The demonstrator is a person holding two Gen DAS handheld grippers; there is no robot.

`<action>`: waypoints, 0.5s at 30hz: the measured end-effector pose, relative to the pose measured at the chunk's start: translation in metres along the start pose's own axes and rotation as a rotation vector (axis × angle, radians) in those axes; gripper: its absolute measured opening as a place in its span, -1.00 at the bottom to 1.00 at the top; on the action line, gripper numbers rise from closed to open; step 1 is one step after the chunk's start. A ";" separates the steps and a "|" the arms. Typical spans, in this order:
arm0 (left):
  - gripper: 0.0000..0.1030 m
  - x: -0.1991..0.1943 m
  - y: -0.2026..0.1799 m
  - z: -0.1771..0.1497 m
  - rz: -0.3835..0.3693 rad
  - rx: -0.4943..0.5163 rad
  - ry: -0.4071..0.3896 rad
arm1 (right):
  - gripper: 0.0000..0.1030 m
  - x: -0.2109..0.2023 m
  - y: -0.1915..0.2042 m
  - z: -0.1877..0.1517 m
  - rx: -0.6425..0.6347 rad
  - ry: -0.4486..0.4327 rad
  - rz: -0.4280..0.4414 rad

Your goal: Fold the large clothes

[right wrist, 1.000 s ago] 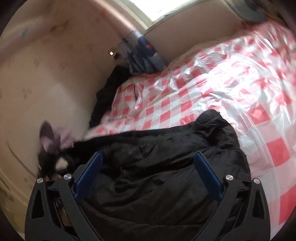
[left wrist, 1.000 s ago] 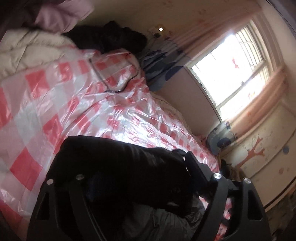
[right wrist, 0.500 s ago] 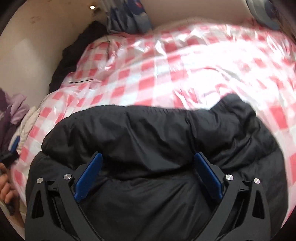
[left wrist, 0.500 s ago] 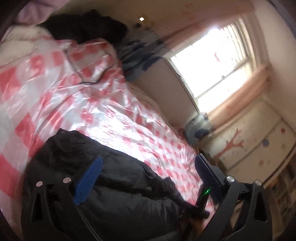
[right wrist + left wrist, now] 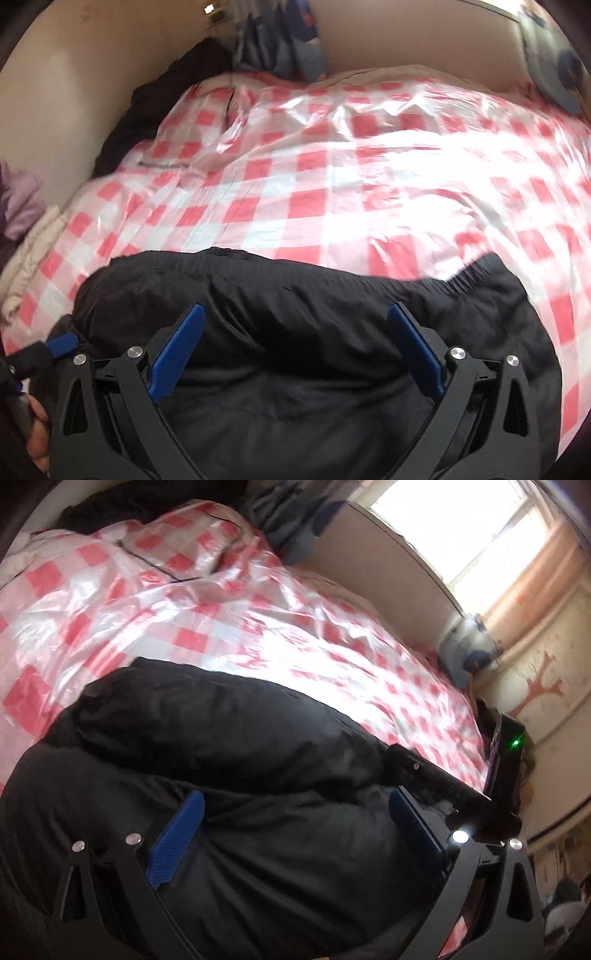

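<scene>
Lying puffed on the slick checked plastic bed cover [image 5: 332, 177], black padded jacket [image 5: 314, 332]; left gripper [image 5: 295, 827], right gripper [image 5: 295, 339], jaws wide, empty; risks: fold springing open, sliding.

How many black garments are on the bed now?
2: a black puffer jacket under both open grippers, and a dark pile by the far wall; more may be hidden.

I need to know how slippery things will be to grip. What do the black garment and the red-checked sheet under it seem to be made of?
Black garment: seemingly a padded synthetic shell, nylon or polyester, matte with a faint sheen; it puffs up and has a gathered edge.
Red-checked sheet: looks like thin plastic film, glossy; sharp crinkles and bright glare from the window suggest it.
</scene>
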State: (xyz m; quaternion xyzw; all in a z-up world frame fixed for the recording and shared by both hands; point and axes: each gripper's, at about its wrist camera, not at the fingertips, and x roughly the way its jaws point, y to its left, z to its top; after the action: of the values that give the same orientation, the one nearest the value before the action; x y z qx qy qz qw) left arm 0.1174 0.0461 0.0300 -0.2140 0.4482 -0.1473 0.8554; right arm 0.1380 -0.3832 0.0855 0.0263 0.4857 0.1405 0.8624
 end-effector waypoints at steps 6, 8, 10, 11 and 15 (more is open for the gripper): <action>0.86 0.025 0.008 0.003 0.049 -0.038 0.061 | 0.87 0.093 -0.004 0.006 0.036 0.239 -0.068; 0.86 0.035 0.004 0.002 0.103 0.002 0.093 | 0.86 0.091 -0.007 0.011 0.054 0.274 -0.053; 0.86 0.032 0.003 -0.001 0.111 -0.002 0.079 | 0.86 0.068 -0.010 0.014 0.084 0.262 -0.028; 0.86 0.026 0.004 0.001 0.104 -0.013 0.062 | 0.86 0.040 -0.013 0.014 0.093 0.208 -0.006; 0.86 -0.007 0.021 0.004 0.141 -0.054 -0.043 | 0.86 -0.039 -0.042 -0.004 0.104 0.037 -0.080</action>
State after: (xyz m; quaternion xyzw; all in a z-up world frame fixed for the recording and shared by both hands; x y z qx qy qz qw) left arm 0.1186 0.0686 0.0263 -0.2077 0.4476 -0.0698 0.8670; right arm 0.1244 -0.4341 0.1076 0.0488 0.5090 0.0812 0.8555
